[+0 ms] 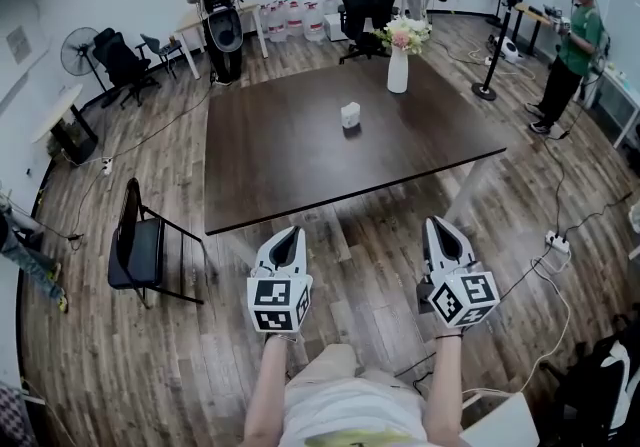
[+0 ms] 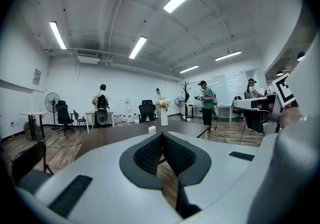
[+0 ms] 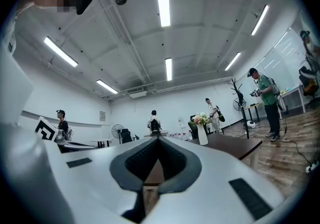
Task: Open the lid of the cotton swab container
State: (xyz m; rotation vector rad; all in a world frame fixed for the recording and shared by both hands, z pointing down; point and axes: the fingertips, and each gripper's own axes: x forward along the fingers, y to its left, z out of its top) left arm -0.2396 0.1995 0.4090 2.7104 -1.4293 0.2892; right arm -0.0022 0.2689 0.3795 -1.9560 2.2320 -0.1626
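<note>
Flooring (image 1: pixel 390 265) is matte wood-grain plank throughout. Clock positions are read on the head view, 12 at top.

At 10 o'clock stands a black pedestal fan (image 1: pixel 78 50) with a round wire cage. At 8 o'clock a black folding chair (image 1: pixel 140 245), with a thin tube frame and padded seat, stands just off the tabletop's near left corner.

The left claw (image 1: pixel 290 233), at 6 o'clock, is a smooth white plastic shell tapering to a point, with a cube of black-and-white square markers at its rear. Its own view shows the dark ribbed pads (image 2: pixel 145 155) meeting at the tips, closed on nothing.

The tabletop (image 1: pixel 270 165) is a broad, dark brown rectangle with a smooth, low-sheen surface. The cotton swab container (image 1: pixel 350 115), small, white and boxy, sits near the tabletop's middle, at 12 o'clock from both claws and well apart from them. Its lid is too small to judge. A white vase (image 1: pixel 398 70), slim and narrowing to the neck, holds pink and cream flowers at 1 o'clock from the container, near the far edge.

The right claw (image 1: pixel 440 225), at 5 o'clock, matches the left in shell and marker cube. Its jaws are likewise closed tip to tip and empty. Both claws hang over the floor, short of the tabletop's near edge.

A white power strip (image 1: pixel 557 242) with a trailing cable lies on the floor at 4 o'clock. A person in a green top (image 1: pixel 578 40) stands at 2 o'clock.
</note>
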